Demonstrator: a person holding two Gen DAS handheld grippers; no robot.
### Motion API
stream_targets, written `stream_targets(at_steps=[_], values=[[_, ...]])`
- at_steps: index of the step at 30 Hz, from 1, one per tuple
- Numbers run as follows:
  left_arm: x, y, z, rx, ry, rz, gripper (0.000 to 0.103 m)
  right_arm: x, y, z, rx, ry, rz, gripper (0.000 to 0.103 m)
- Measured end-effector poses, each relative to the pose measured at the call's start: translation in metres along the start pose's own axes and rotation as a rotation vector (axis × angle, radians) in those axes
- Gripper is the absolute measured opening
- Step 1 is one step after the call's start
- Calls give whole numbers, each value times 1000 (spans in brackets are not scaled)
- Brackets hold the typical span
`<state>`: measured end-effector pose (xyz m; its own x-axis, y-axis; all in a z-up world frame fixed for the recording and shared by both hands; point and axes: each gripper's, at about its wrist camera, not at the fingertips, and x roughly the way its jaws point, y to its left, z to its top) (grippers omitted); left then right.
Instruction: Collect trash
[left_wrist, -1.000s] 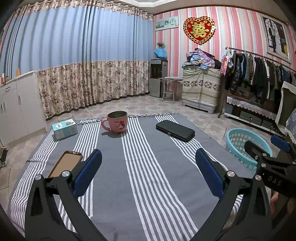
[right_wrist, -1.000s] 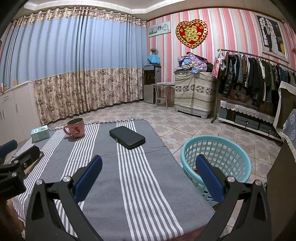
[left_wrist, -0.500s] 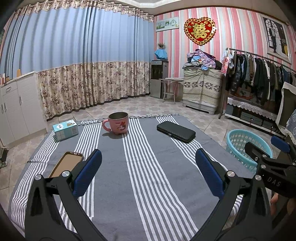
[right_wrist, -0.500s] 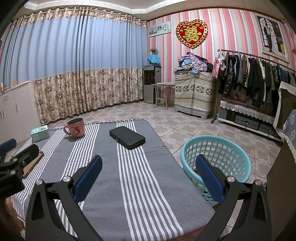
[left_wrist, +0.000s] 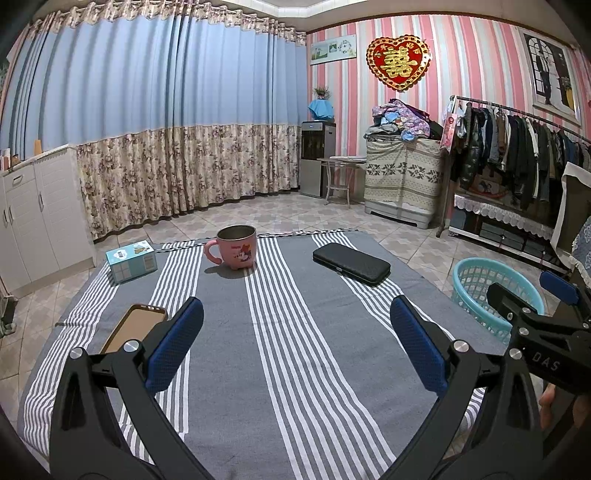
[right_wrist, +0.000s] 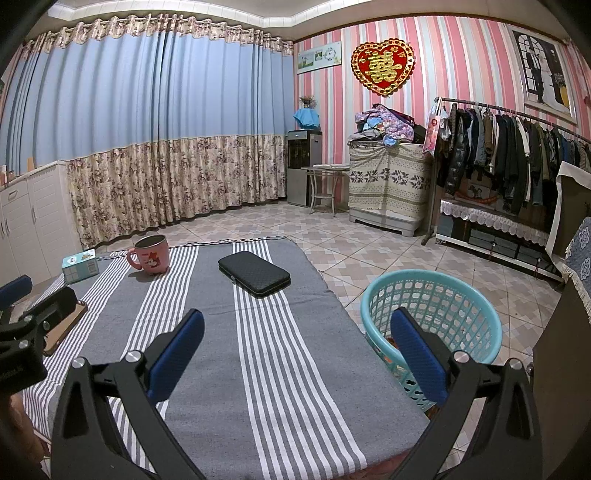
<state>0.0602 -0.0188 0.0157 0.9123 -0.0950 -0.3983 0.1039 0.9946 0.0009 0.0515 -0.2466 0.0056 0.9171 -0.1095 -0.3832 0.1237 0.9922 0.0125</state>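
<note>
Left wrist view, from left to right: a small light-blue cardboard box (left_wrist: 131, 255), a tan phone case (left_wrist: 133, 326), a pink cartoon mug (left_wrist: 235, 247) and a black zippered case (left_wrist: 351, 263) lie on the grey striped tabletop (left_wrist: 295, 369), with the left gripper (left_wrist: 295, 343) near, fingers wide apart and empty. Right wrist view: the right gripper (right_wrist: 295, 343) likewise gapes empty, and the turquoise plastic basket (right_wrist: 432, 325) stands on the floor just right of the tabletop.

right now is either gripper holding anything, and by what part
Nothing is held. The left gripper and right gripper both have their fingers spread open above the striped cloth.
</note>
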Motion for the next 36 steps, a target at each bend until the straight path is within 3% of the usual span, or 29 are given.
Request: stream_targets(at_steps=[36], values=[[1, 4, 7, 15, -10, 8, 98, 0, 2, 0, 4, 1, 2, 99]])
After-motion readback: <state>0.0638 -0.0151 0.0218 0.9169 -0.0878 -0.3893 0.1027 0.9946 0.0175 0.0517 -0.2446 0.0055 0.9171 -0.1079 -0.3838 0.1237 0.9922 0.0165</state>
